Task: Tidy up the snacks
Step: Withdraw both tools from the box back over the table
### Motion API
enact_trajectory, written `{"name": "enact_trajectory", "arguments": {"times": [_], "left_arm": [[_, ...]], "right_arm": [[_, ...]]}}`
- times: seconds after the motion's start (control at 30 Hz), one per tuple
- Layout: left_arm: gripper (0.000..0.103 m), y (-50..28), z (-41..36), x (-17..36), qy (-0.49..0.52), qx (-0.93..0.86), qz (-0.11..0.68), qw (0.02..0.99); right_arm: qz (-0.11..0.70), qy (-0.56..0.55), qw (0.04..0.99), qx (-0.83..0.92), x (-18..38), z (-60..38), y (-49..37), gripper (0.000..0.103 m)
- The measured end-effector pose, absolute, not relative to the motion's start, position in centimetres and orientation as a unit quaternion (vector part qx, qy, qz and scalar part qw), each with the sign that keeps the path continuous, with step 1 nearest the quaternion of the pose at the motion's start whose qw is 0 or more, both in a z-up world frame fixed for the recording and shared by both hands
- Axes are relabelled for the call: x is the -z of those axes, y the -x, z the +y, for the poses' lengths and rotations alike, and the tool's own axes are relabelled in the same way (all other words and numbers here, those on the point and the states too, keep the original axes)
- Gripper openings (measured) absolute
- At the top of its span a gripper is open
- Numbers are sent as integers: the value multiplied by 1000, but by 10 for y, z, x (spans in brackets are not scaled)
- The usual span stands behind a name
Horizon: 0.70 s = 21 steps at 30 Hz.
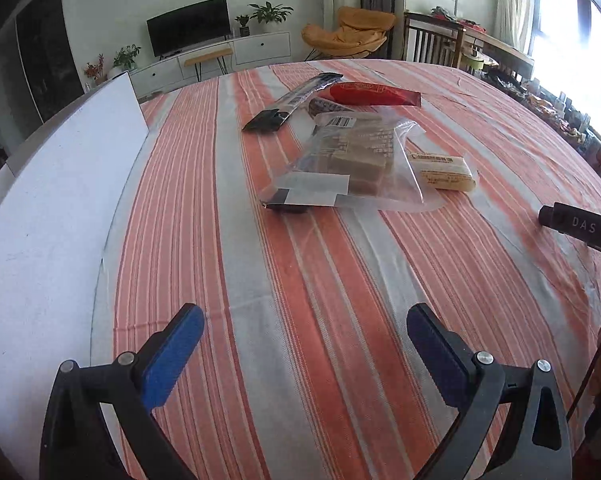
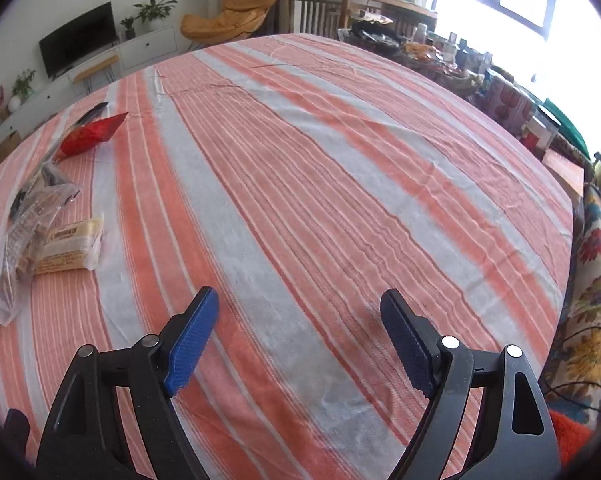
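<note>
Snacks lie in a loose pile on the striped tablecloth (image 1: 300,280). A clear bag of brown blocks (image 1: 352,164) is nearest, with a pale yellow bar (image 1: 444,172) at its right. Behind them lie a red packet (image 1: 372,94) and a long dark stick packet (image 1: 296,100). My left gripper (image 1: 304,320) hovers open over bare cloth, short of the pile, nothing between its blue pads. In the right wrist view the pile sits at the far left: the clear bag (image 2: 24,232), the yellow bar (image 2: 70,248), the red packet (image 2: 88,136). My right gripper (image 2: 298,304) is open over bare cloth, well right of the snacks.
A white board (image 1: 60,208) lies along the table's left side. Part of the other gripper's black body (image 1: 580,226) shows at the right edge. Clutter, boxes and bottles (image 2: 460,56) line the table's far right by the window. A floral cloth (image 2: 596,280) hangs beyond the right edge.
</note>
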State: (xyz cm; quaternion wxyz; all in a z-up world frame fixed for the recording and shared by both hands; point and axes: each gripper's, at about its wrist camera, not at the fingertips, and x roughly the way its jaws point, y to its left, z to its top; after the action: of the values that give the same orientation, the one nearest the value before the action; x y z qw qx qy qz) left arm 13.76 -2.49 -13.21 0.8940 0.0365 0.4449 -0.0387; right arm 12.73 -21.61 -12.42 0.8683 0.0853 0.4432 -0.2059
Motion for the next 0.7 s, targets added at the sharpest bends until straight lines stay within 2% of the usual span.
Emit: {"name": "enact_trajectory", "arguments": {"times": [0.27, 0.7], "left_arm": [[103, -147, -19, 137, -13, 37, 455, 889], [103, -147, -19, 137, -13, 37, 456, 889]], "right_arm": [[432, -110, 868, 219, 127, -263, -173, 100], [433, -106, 869, 216, 126, -261, -172, 100]]}}
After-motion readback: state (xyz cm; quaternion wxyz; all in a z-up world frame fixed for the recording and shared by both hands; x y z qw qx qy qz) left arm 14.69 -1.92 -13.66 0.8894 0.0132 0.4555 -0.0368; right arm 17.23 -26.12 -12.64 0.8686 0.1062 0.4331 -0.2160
